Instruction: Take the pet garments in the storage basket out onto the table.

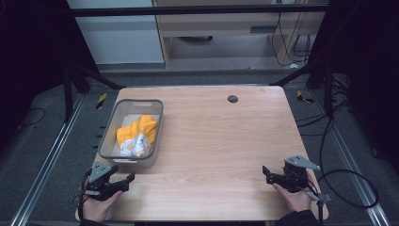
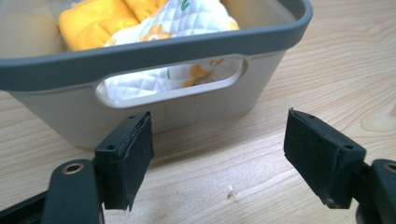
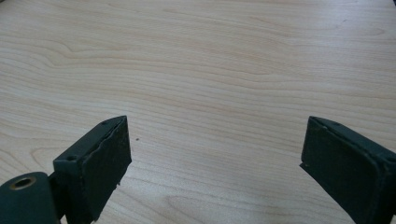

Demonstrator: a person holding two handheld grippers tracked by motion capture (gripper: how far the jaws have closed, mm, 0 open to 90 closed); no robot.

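Note:
A grey plastic basket (image 1: pixel 157 129) stands on the left half of the wooden table (image 1: pixel 226 136). Inside it lies a crumpled cloth (image 1: pixel 137 134), orange with a white quilted side. My left gripper (image 1: pixel 127 181) rests near the table's front left corner, just short of the basket's near wall, open with nothing between its jaws. In the left gripper view the basket's handle slot (image 2: pixel 170 81) shows the white cloth (image 2: pixel 187 18) behind it. My right gripper (image 1: pixel 267 175) sits at the front right, open over bare wood (image 3: pixel 210 93).
A small dark round cap (image 1: pixel 232 99) is set in the table near its far edge. Cables (image 1: pixel 348 188) trail on the floor to the right. Metal rails (image 1: pixel 44 165) run along the floor on both sides.

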